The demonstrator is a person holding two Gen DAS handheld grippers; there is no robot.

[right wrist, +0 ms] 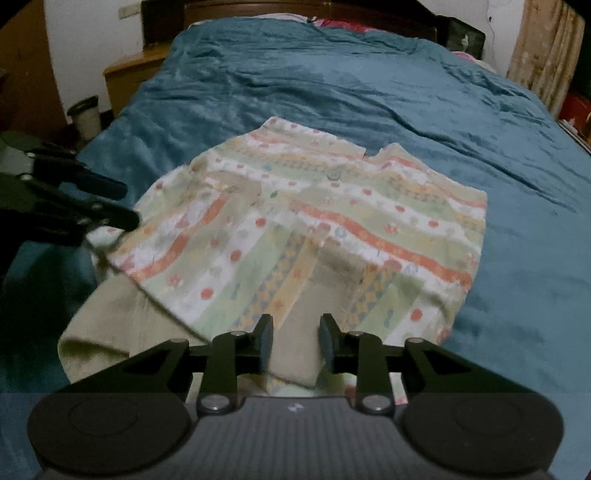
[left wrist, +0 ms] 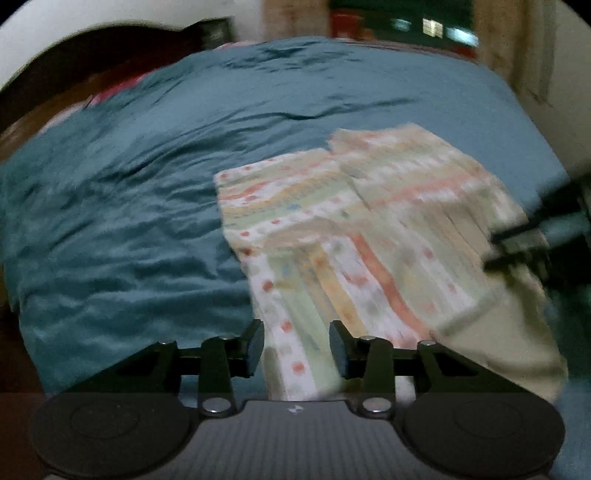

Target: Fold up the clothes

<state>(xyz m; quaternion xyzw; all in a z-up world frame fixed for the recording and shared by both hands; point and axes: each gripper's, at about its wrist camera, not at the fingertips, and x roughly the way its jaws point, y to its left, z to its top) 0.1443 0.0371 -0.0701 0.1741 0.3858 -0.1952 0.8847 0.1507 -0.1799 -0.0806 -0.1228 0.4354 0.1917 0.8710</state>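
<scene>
**Teal bedspread, striped garment spread between two open grippers**

Teal, satiny fabric is filling both views: the bedspread (right wrist: 369, 92) is lying rumpled across the bed, and on it the patterned garment (right wrist: 314, 229) is sitting, pale with orange, green and yellow bands and red dots. Its plain beige inside (right wrist: 118, 325) is showing where the near edge is turned over, toward seven o'clock in the right wrist view.

The right gripper (right wrist: 296, 341) is hovering at six o'clock with its jaws parted a moderate way, gripping nothing; a beige strip of the garment's hem is lying in the gap between the fingers, though whether the pads are touching cloth I cannot tell. Over at nine o'clock the left gripper (right wrist: 114, 205) is reaching in, its dark fingers right at the garment's left corner.

Switching to the left wrist view, which is smeared with blur: the left gripper (left wrist: 296, 345) is also standing open, nothing clamped, and the garment (left wrist: 369, 221) is running from between its fingers up toward one o'clock. The right gripper (left wrist: 517, 247) is showing dimly at three o'clock, over the cloth's far edge. A dark wooden headboard (right wrist: 295, 11) is sitting at twelve o'clock, a curtain (right wrist: 543, 55) at two.
</scene>
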